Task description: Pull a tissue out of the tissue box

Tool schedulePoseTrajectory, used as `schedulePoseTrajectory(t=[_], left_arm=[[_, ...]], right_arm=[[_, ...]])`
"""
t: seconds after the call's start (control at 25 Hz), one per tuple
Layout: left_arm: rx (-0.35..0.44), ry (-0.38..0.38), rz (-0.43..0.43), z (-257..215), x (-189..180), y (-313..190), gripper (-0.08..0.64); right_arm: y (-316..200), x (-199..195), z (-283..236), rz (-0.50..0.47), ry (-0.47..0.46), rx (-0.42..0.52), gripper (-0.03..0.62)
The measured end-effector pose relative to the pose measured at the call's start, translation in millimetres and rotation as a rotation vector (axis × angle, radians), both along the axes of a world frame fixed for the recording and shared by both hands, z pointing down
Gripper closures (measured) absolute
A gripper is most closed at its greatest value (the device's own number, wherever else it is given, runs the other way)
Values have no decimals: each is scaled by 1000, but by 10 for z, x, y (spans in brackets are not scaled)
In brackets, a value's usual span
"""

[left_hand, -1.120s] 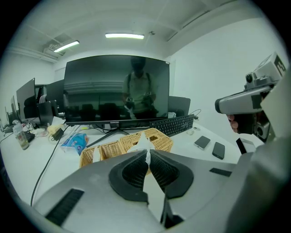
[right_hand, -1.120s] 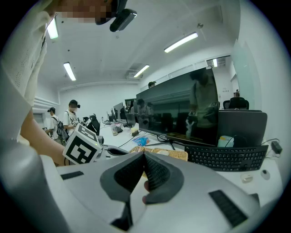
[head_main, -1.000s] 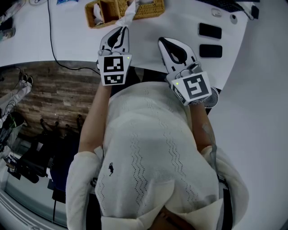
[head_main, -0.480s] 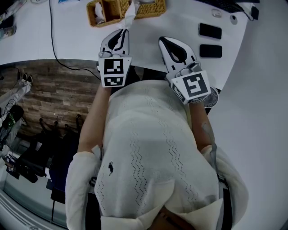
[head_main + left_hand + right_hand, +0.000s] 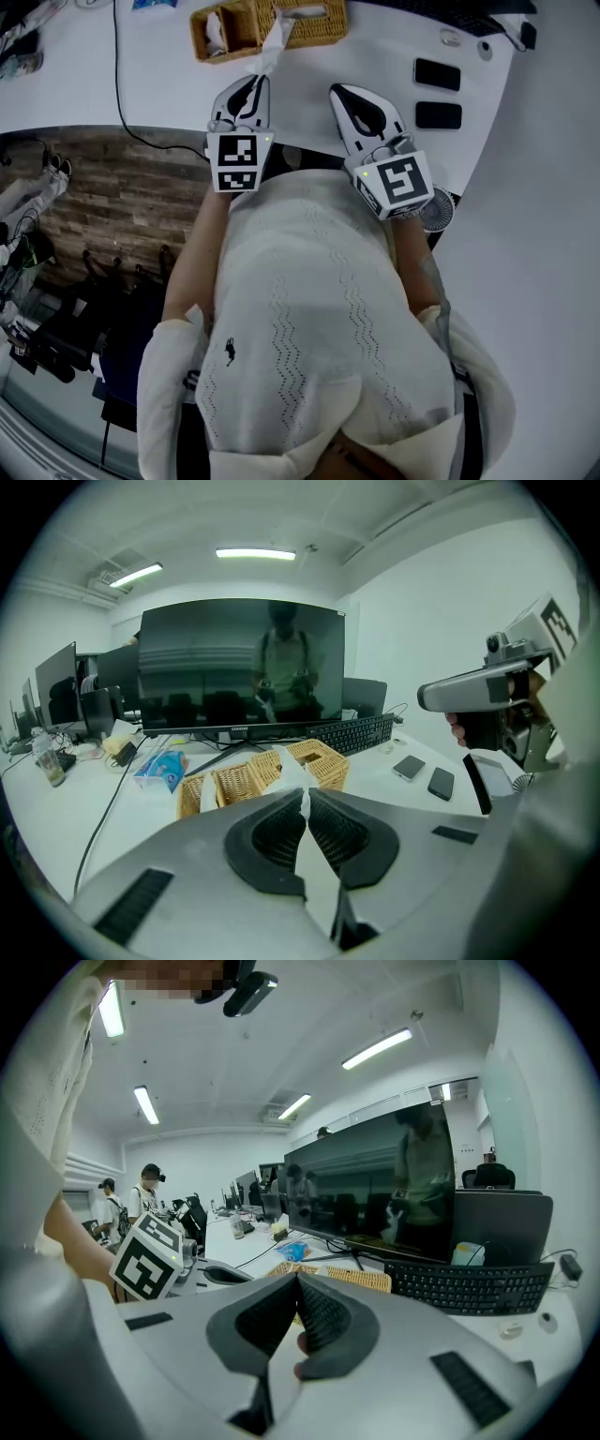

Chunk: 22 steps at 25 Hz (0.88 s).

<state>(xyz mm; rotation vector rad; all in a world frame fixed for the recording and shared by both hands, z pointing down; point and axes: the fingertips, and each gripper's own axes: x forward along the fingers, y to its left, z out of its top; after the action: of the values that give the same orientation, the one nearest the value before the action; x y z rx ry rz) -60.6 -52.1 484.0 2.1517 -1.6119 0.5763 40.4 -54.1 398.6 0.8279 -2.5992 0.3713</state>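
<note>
A wicker tissue box (image 5: 307,21) stands at the far side of the white desk (image 5: 150,94). A white tissue (image 5: 271,44) stretches from its slot down to my left gripper (image 5: 253,79), which is shut on the tissue's lower end. In the left gripper view the tissue (image 5: 286,769) rises out of the closed left gripper (image 5: 306,795) toward the box (image 5: 321,761). My right gripper (image 5: 339,92) hovers to the right of the left one, shut, with nothing in it. In the right gripper view the right gripper (image 5: 294,1281) points at the box (image 5: 361,1282).
A wicker basket (image 5: 225,33) adjoins the box on its left. Two black phones (image 5: 437,70) (image 5: 438,114) lie at the right. A keyboard (image 5: 352,731) and a monitor (image 5: 239,667) stand behind the box. A black cable (image 5: 118,89) runs over the desk's left part.
The left gripper has drawn slightly back from the box with the tissue, which now stretches a little longer. The right gripper has kept its place.
</note>
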Motion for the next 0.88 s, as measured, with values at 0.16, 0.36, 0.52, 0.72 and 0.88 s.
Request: schedulePoseTrajectory(t=[0.16, 0.36, 0.52, 0.72, 0.88], left_arm=[[2, 1, 1, -29, -11, 54, 540], [5, 7, 1, -54, -3, 115, 540], [18, 16, 11, -98, 24, 150, 540], [32, 26, 17, -162, 24, 169, 540], [40, 39, 17, -218, 23, 176, 540]], right_arm=[[2, -14, -20, -1, -4, 7, 591], [32, 12, -11, -4, 6, 9, 591], [66, 16, -14, -11, 10, 6, 591], [98, -18, -24, -21, 17, 5, 591], [106, -48, -32, -36, 25, 7, 591]])
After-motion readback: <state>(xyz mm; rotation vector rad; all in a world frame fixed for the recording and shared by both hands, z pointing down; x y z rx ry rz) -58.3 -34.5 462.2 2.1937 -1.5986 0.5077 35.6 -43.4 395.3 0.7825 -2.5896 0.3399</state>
